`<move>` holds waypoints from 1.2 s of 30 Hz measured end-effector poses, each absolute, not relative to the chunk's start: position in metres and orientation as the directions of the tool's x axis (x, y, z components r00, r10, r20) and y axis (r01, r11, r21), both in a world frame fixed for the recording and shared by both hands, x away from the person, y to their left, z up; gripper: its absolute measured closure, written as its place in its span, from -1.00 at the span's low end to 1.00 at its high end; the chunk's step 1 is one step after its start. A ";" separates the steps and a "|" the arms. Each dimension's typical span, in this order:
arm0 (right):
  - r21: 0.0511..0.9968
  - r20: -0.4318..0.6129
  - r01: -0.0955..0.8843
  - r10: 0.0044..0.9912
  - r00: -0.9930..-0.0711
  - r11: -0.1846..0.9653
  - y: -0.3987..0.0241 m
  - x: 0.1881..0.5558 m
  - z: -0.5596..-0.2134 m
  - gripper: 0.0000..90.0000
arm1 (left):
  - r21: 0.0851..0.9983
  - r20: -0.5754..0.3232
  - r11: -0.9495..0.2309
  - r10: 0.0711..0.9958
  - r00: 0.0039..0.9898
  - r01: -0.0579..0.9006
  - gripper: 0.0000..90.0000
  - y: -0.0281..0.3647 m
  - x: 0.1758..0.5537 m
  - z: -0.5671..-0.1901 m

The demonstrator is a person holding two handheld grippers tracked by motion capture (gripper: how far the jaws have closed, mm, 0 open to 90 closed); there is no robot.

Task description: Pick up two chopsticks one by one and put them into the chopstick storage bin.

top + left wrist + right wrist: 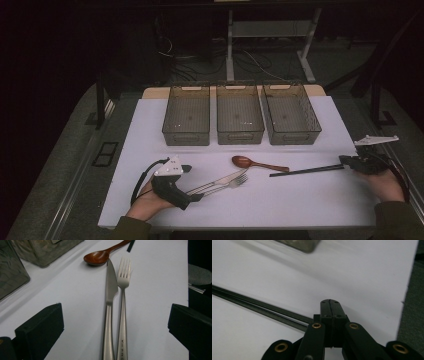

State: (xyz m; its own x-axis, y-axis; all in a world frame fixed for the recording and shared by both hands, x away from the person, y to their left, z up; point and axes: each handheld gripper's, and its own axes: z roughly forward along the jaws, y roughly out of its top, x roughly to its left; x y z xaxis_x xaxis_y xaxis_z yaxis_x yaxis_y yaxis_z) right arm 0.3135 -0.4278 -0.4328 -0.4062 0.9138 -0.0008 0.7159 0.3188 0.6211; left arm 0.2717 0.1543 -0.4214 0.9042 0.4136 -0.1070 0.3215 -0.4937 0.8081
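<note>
A steel knife (220,180) (111,287) and fork (234,183) (123,282) lie side by side on the white table (145,130). Their handles run between the wide-apart jaws of my left gripper (192,184) (115,317), which is open and touches neither. A brown wooden spoon (250,162) (98,257) lies just beyond them. A pair of black chopsticks (305,171) (262,306) stretches right toward my right gripper (345,161) (330,307). Its jaws are shut flat against each other, and the chopsticks' end passes under its left linkage. I cannot tell whether they touch.
Three clear mesh-walled bins (186,115) (239,114) (291,114) stand in a row at the back of the table. The table's right edge (409,287) is close to my right gripper. Dark floor, cables and a stand lie beyond.
</note>
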 end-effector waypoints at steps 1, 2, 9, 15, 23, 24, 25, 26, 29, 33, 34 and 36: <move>0.621 0.007 0.721 0.918 -0.398 0.307 -0.431 0.313 -0.434 1.00 | 0.810 -0.108 -0.491 0.414 0.904 0.321 -1.00 0.154 0.272 -0.421; 0.622 0.008 0.722 0.919 -0.394 0.304 -0.433 0.313 -0.434 1.00 | 0.810 -0.106 -0.492 0.414 0.904 0.320 -1.00 0.154 0.272 -0.421; 0.611 0.003 0.728 0.918 -0.398 0.313 -0.432 0.319 -0.439 1.00 | 0.811 -0.110 -0.488 0.416 0.903 0.323 -1.00 0.154 0.271 -0.422; 0.598 0.007 0.735 0.915 -0.403 0.319 -0.430 0.320 -0.441 1.00 | 0.809 -0.107 -0.493 0.410 0.906 0.319 -1.00 0.154 0.272 -0.422; 0.595 0.025 0.739 0.912 -0.410 0.316 -0.431 0.315 -0.441 1.00 | 0.811 -0.112 -0.488 0.411 0.905 0.322 -1.00 0.154 0.271 -0.422; 0.593 0.025 0.740 0.911 -0.413 0.319 -0.431 0.314 -0.441 1.00 | 0.810 -0.113 -0.489 0.411 0.905 0.323 -1.00 0.154 0.271 -0.422; 0.592 0.024 0.739 0.910 -0.414 0.321 -0.430 0.312 -0.440 1.00 | 0.811 -0.112 -0.488 0.411 0.905 0.323 -1.00 0.154 0.271 -0.422; 0.591 0.025 0.739 0.908 -0.417 0.323 -0.430 0.310 -0.440 1.00 | 0.810 -0.111 -0.491 0.410 0.905 0.321 -1.00 0.154 0.271 -0.422; 0.595 0.035 0.739 0.908 -0.417 0.316 -0.433 0.304 -0.441 1.00 | 0.806 -0.108 -0.499 0.407 0.907 0.320 -1.00 0.154 0.271 -0.422; 0.595 0.043 0.738 0.904 -0.425 0.319 -0.436 0.295 -0.441 1.00 | 0.804 -0.112 -0.499 0.406 0.907 0.323 -1.00 0.154 0.271 -0.422; 0.594 0.042 0.738 0.903 -0.427 0.321 -0.436 0.293 -0.440 1.00 | 0.804 -0.111 -0.500 0.406 0.907 0.322 -1.00 0.154 0.271 -0.422; 0.592 0.041 0.737 0.902 -0.431 0.325 -0.437 0.288 -0.440 1.00 | 0.803 -0.110 -0.502 0.405 0.907 0.322 -1.00 0.153 0.271 -0.422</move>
State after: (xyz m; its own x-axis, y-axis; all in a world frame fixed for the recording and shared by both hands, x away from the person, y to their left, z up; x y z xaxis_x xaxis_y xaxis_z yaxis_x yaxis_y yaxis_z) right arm 0.2882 -0.4365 -0.4402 -0.4307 0.9015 0.0412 0.7372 0.3251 0.5923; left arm 0.2707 0.1534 -0.4218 0.9075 0.4054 -0.1101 0.3216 -0.5016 0.8031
